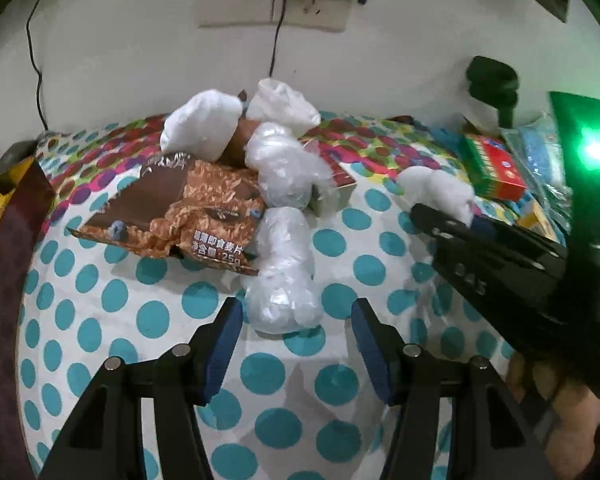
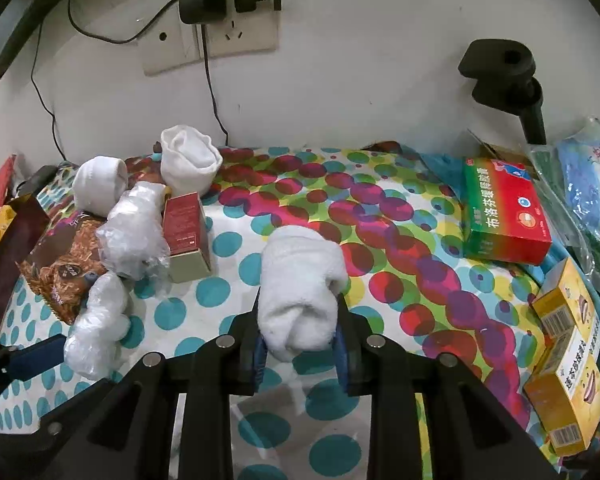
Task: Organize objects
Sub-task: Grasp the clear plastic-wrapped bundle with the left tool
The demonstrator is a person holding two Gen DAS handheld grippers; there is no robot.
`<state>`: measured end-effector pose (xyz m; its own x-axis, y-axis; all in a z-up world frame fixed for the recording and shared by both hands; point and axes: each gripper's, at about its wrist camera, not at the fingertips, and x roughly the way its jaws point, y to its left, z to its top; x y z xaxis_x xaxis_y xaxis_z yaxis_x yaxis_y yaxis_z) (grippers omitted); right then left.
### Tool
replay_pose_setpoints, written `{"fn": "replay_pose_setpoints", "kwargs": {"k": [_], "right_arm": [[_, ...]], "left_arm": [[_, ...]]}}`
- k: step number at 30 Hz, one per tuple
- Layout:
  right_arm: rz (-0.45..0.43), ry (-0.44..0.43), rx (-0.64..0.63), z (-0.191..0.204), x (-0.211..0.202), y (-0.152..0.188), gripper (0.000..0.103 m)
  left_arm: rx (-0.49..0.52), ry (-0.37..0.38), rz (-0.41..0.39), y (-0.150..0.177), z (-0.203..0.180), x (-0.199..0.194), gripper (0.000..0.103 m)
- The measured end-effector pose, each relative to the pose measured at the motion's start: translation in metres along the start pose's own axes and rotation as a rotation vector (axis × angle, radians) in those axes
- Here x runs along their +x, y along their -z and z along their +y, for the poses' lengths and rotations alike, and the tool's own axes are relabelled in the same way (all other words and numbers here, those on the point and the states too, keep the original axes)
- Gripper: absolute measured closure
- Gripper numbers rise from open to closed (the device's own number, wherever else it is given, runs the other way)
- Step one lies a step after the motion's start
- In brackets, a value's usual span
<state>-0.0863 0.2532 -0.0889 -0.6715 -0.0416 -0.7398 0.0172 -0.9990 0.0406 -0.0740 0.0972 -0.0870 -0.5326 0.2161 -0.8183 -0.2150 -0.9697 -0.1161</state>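
My right gripper (image 2: 300, 336) is shut on a rolled white sock (image 2: 300, 280) and holds it over the polka-dot cloth (image 2: 400, 240); the left wrist view shows the same sock (image 1: 436, 192) at that gripper's tip. My left gripper (image 1: 296, 328) is open, its blue pads either side of the near end of a plastic-wrapped white bundle (image 1: 280, 276), which also shows in the right wrist view (image 2: 96, 328). Two more rolled white socks (image 2: 100, 184) (image 2: 188, 164) and another wrapped bundle (image 2: 132, 232) lie at the back left by a brown snack bag (image 1: 180, 208).
A small red-and-gold box (image 2: 186, 236) stands beside the bundles. A green-and-red medicine box (image 2: 504, 216), yellow boxes (image 2: 568, 360) and plastic packets (image 2: 588, 184) crowd the right edge. A black clamp mount (image 2: 504, 76) and wall sockets with cables (image 2: 212, 36) are behind.
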Motion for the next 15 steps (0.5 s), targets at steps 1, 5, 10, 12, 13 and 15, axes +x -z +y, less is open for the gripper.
{"fn": "replay_pose_setpoints", "kwargs": {"k": [1, 5, 10, 12, 13, 15], "right_arm": [[0.004, -0.004, -0.001, 0.0, 0.0, 0.0, 0.077], [-0.004, -0.017, 0.0, -0.001, -0.001, -0.001, 0.076], [0.034, -0.03, 0.002, -0.003, 0.008, -0.001, 0.076], [0.042, -0.037, 0.011, -0.005, 0.01, 0.0, 0.076], [0.044, -0.04, 0.017, -0.006, 0.01, 0.0, 0.076], [0.045, -0.044, 0.032, -0.009, 0.011, 0.0, 0.076]], "left_arm": [[-0.005, -0.008, 0.002, -0.001, 0.001, 0.002, 0.045], [-0.024, -0.046, 0.008, -0.003, 0.007, 0.006, 0.045], [-0.02, -0.056, -0.004, -0.003, 0.011, 0.006, 0.072], [-0.007, -0.063, -0.007, -0.002, 0.009, 0.005, 0.073], [-0.001, -0.063, -0.012, 0.0, 0.008, 0.004, 0.073], [0.005, -0.059, -0.021, 0.003, 0.008, 0.002, 0.073]]}}
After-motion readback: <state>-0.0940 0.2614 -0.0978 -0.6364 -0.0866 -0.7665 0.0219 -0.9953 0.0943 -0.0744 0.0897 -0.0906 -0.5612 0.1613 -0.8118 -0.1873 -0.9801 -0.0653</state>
